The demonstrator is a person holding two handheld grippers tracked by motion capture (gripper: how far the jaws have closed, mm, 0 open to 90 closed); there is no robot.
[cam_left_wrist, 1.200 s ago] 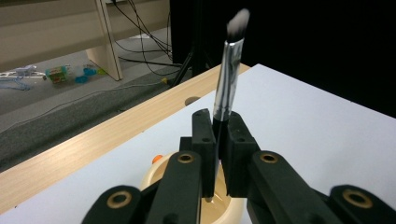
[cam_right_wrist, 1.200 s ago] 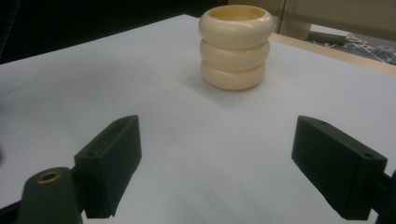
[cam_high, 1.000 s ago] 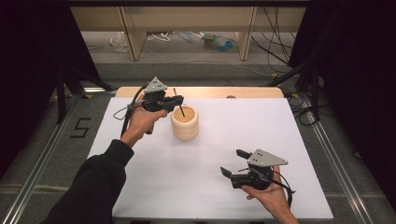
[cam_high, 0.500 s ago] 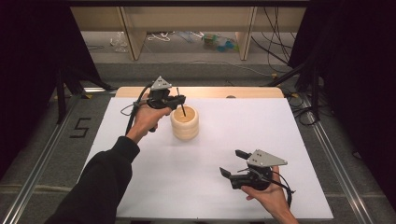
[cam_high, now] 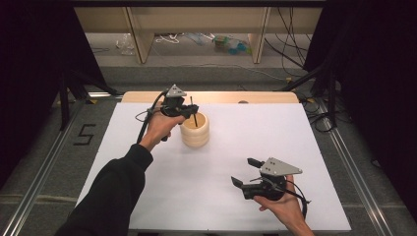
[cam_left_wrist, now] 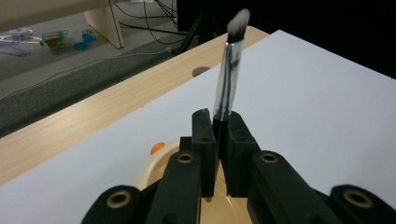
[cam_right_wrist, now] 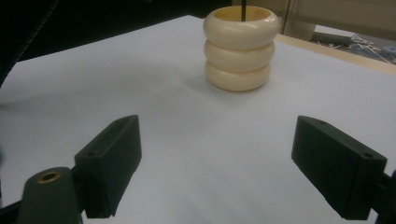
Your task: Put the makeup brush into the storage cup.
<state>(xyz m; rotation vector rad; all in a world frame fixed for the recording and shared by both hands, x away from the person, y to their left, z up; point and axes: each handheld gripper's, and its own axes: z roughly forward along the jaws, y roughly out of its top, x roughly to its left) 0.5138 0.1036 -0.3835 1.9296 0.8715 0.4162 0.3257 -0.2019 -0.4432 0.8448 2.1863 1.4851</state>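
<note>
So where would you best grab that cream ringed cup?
Across the ringed cup from the side, claw fingers seated in a groove between its three bulging rings, so it cannot slip. It stands upright, and the open right claw faces it level; the brush occupies the top.

White sheet over wooden table (cam_high: 147, 96); grey carpet floor (cam_high: 206, 69) w/ loose cables (cam_high: 290, 29), black curtains (cam_high: 29, 73) both sides, pale wood furniture legs (cam_high: 140, 37) behind, metal rails (cam_high: 44, 167).

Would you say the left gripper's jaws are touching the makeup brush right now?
Touching. In the left gripper view, the left gripper is shut on the makeup brush, both pads pressed against its handle with no gap.
</note>
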